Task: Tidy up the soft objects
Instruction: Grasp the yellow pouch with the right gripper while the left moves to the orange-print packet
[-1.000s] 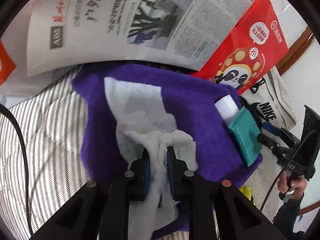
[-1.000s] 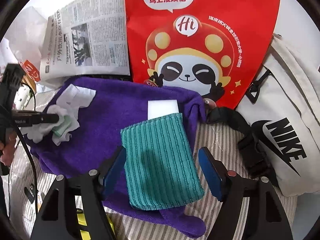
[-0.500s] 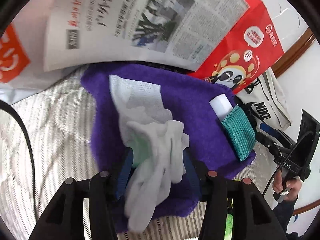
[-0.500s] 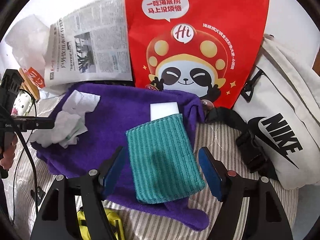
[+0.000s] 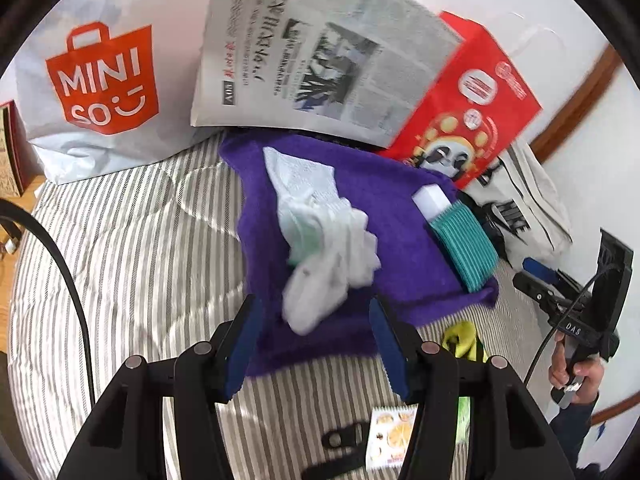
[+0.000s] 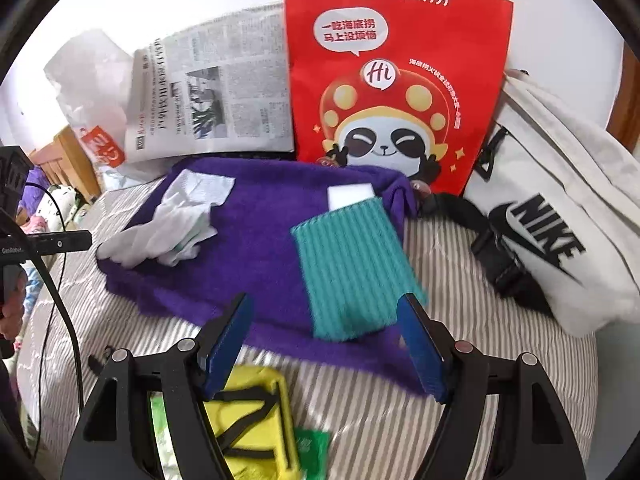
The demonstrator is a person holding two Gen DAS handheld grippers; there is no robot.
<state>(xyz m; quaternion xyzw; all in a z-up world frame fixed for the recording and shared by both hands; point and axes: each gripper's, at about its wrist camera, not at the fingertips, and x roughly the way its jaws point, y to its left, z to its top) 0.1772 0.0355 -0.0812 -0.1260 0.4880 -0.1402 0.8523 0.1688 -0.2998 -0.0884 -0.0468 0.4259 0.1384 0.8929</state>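
Left gripper [image 5: 314, 344] spread wide, nothing between its blue pads, sits low centre of the left wrist view just below the white socks [image 5: 320, 236]. Socks lie crumpled on the purple towel [image 5: 404, 248], mid-frame. Teal cloth [image 5: 464, 248] on the towel's right side, white sponge [image 5: 430, 200] touching its upper end. Right gripper [image 6: 326, 338] also spread, empty, lower centre of the right wrist view; teal cloth's [image 6: 352, 264] near end between the pads, contact unclear. Towel on striped bedding [image 5: 132, 240]. Newspaper [image 5: 320, 52], red panda bag [image 6: 396, 72] and Miniso bag [image 5: 100, 80] along top, Nike bag [image 6: 552, 216] right, yellow item [image 6: 248, 416] bottom
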